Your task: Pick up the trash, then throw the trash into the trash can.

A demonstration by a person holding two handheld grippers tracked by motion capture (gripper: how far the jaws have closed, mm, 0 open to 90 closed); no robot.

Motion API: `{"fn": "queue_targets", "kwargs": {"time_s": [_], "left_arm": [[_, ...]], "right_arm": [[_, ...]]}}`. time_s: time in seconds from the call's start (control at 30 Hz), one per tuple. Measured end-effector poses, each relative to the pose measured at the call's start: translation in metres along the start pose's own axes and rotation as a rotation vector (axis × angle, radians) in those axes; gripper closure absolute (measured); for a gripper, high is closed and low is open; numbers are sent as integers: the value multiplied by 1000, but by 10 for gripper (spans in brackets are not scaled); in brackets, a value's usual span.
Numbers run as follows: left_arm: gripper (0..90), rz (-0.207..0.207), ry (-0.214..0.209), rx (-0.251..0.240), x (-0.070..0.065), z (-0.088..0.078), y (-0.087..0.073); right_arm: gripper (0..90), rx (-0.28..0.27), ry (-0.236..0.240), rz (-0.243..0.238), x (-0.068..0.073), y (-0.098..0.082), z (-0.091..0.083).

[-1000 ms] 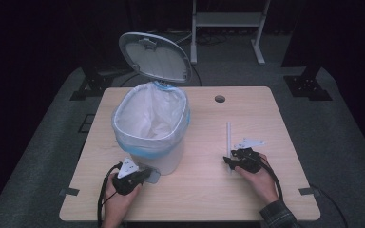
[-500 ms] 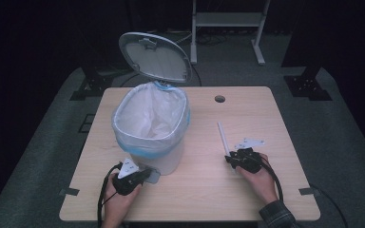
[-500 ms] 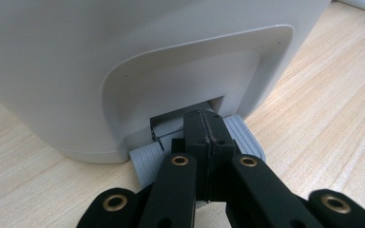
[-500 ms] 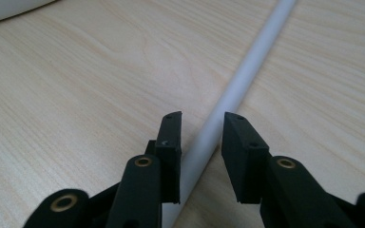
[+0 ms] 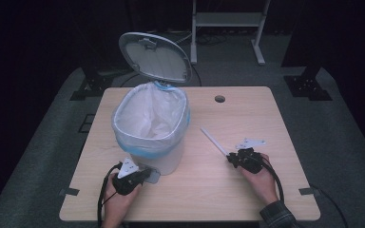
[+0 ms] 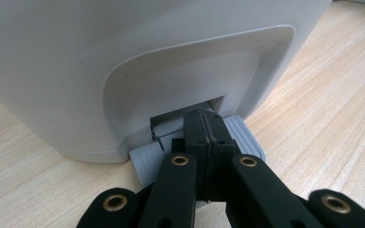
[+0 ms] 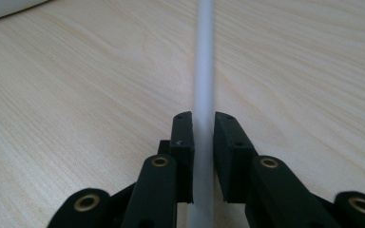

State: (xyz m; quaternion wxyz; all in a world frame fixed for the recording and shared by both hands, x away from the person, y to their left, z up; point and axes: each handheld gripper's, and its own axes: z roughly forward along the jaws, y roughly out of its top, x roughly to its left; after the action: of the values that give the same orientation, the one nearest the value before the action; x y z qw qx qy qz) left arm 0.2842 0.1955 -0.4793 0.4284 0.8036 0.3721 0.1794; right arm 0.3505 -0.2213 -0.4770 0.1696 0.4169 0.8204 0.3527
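Note:
A white pedal bin with a white liner stands on the left half of the wooden table, its lid tipped up. My left gripper is shut, and its closed tips rest on the grey pedal at the bin's foot. To the right, my right gripper grips a thin white stick that lies slantwise on the table. Its jaws have just been closing, and its pads now press on both sides of the stick.
A round cable hole sits near the table's far edge. Black cables trail from both grippers off the near edge. A metal stand is on the dark floor behind the table. A corner of the bin appears in the right gripper view.
The right jaws have closed on the white stick, and its far end has swung leftward toward the bin. The left gripper and the raised lid have stayed put.

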Motion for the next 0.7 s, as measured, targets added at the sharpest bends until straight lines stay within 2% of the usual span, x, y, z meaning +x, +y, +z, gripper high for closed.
{"fn": "queue_targets", "kwargs": {"time_s": [0.47, 0.7], "left_arm": [[900, -1, -1, -2, 0, 0, 0], [900, -4, -3, -1, 0, 0, 0]], "right_arm": [[792, -2, 6, 13, -4, -1, -2], [793, -21, 16, 30, -8, 0, -8]]}}
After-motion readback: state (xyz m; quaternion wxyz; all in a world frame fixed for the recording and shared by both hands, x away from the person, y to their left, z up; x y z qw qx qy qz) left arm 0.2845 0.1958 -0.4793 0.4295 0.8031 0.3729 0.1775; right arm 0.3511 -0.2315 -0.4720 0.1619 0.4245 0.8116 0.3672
